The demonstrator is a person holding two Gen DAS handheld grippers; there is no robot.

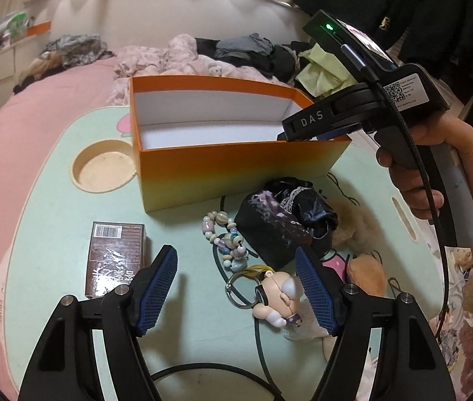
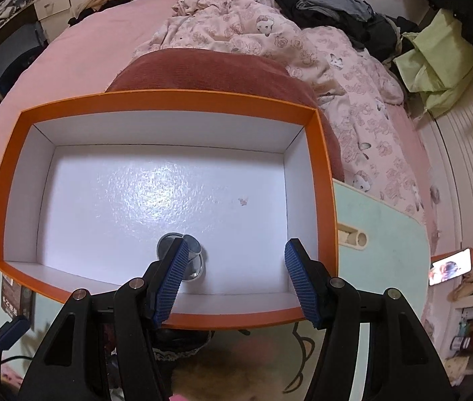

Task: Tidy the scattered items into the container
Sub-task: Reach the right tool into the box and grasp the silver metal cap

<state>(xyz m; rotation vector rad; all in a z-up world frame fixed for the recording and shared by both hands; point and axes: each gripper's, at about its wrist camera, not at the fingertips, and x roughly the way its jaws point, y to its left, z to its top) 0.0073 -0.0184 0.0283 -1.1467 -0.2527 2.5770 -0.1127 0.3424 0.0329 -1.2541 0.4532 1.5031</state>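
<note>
Inside, orange box (image 2: pixel 166 100), small metal tin (image 2: pixel 189 260)

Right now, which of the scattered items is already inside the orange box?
Only the small shiny metal piece, lying on the box's white floor; the others are outside it on the table.

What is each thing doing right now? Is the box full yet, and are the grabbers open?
Orange box: lidless, nearly empty.
Round metal thing: lying inside the box.
Brown packet: flat on the table, outside.
Bead bracelet: outside.
Keychain figure: lying outside.
Left gripper: open, empty.
Right gripper: open over the box.
</note>
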